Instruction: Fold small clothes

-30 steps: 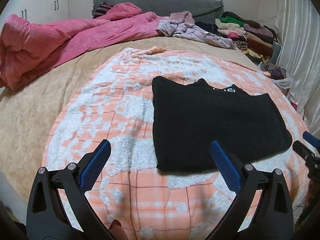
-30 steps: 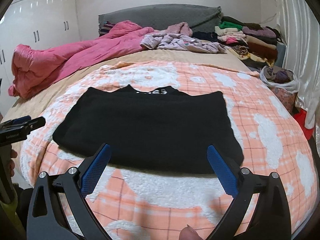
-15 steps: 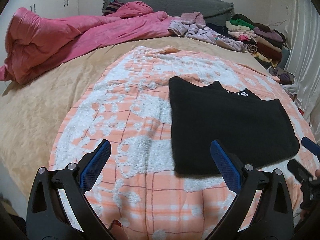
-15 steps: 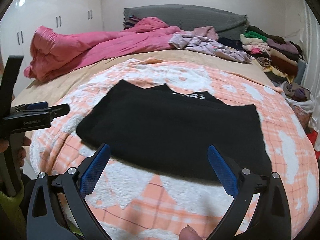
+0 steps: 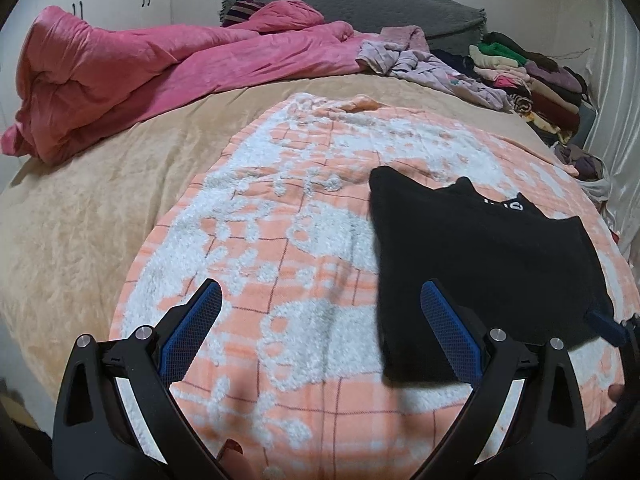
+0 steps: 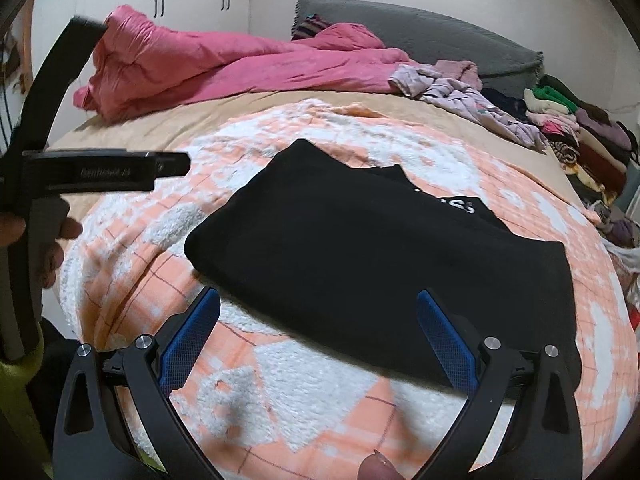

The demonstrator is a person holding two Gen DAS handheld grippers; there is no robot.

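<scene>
A black garment lies folded flat on the orange and white checked blanket, white lettering at its collar. In the right wrist view the garment fills the middle. My left gripper is open and empty, above the blanket just left of the garment's near corner. My right gripper is open and empty, above the garment's near edge. The left gripper also shows from the side at the far left of the right wrist view. A blue fingertip of the right gripper shows at the right of the left wrist view.
A crumpled pink duvet lies at the back left of the bed. Loose lilac clothes and a stack of folded clothes sit at the back right. A grey headboard and white cupboards stand behind.
Both grippers have swung to the left, so the black garment has shifted right in both views. The left gripper now shows larger in the right wrist view. Both stay open.
</scene>
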